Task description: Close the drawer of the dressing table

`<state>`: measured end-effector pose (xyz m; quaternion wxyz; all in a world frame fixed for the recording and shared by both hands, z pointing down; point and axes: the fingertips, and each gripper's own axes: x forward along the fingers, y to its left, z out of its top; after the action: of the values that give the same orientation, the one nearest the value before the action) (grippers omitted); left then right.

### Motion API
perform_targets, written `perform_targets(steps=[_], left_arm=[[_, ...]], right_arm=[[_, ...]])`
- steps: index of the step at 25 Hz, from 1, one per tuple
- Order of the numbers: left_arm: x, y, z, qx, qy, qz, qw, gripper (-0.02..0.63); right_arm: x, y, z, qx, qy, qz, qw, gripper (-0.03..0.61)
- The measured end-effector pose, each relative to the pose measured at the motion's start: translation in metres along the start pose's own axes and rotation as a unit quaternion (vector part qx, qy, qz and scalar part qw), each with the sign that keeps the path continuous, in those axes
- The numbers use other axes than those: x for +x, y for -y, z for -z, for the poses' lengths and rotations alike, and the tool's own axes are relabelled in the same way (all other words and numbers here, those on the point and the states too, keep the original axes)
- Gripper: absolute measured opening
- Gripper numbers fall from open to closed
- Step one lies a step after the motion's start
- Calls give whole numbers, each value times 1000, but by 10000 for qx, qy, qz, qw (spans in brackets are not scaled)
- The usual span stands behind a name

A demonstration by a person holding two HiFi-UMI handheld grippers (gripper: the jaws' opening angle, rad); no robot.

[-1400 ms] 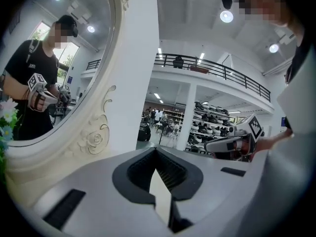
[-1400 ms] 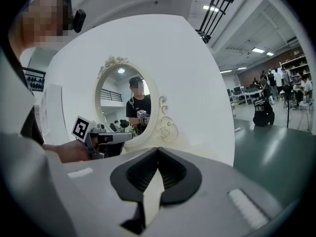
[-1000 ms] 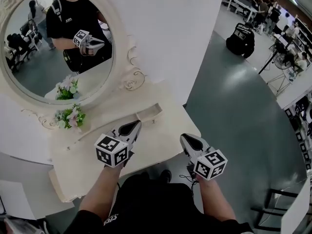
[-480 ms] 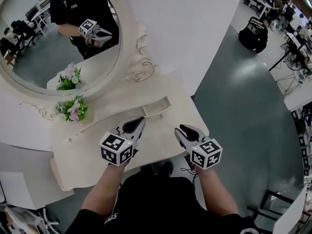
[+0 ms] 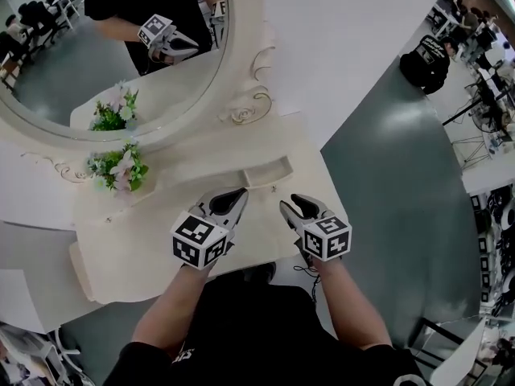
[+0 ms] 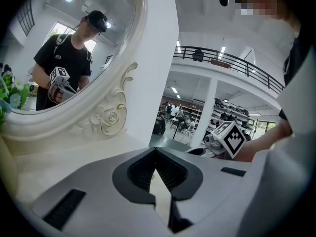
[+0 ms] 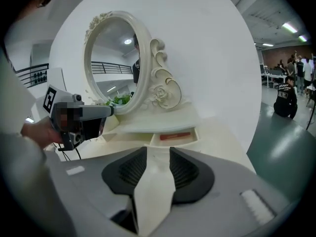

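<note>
The cream dressing table (image 5: 153, 240) has a small drawer (image 5: 269, 172) standing open below the mirror's right foot. The right gripper view shows that drawer (image 7: 196, 137) ahead, with a red-brown stick (image 7: 174, 136) lying in it. My right gripper (image 5: 288, 204) hovers over the table's front edge, just short of the drawer. Its jaws (image 7: 158, 153) have just been opening and now stand open with nothing between them. My left gripper (image 5: 239, 194) sits beside it on the left, with its tips (image 6: 156, 151) meeting, shut and empty.
An oval mirror (image 5: 80, 55) in a carved frame rises behind the table and reflects the person and a gripper. A small bunch of flowers (image 5: 121, 167) stands at the back left. Grey floor (image 5: 386, 167) lies to the right, with people far off.
Both grippers have come forward over the table towards the drawer, the right one further, moving up and left. The view has shifted, so the mirror sits higher in the picture.
</note>
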<state>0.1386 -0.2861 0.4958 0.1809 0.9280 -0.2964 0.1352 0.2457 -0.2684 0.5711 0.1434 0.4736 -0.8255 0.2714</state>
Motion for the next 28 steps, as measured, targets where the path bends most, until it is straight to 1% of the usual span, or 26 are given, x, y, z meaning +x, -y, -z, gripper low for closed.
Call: perform_targets(steps=[3, 8, 10, 13, 18, 28], left_arm=[[-1, -6, 2, -77, 16, 4, 10000, 6], [-2, -10, 4, -108, -3, 49, 9999, 6], [-4, -14, 5, -124, -14, 27, 9999, 6], [-6, -20, 6, -160, -24, -9, 9999, 6], [-9, -27, 6, -210, -16, -46, 9998, 6], [-16, -40, 7, -299, 13, -131, 9995, 6]], right_arm=[[18, 4, 6, -20, -175, 75, 9998, 155], [43, 22, 20, -294, -565, 283, 9976, 155], [51, 27, 25, -275, -678, 329, 9968, 156], [61, 29, 31, -194, -794, 332, 9961, 155], [75, 33, 40, -250, -1011, 420, 9937, 155], [88, 42, 51, -234, -1220, 556, 9907, 148]])
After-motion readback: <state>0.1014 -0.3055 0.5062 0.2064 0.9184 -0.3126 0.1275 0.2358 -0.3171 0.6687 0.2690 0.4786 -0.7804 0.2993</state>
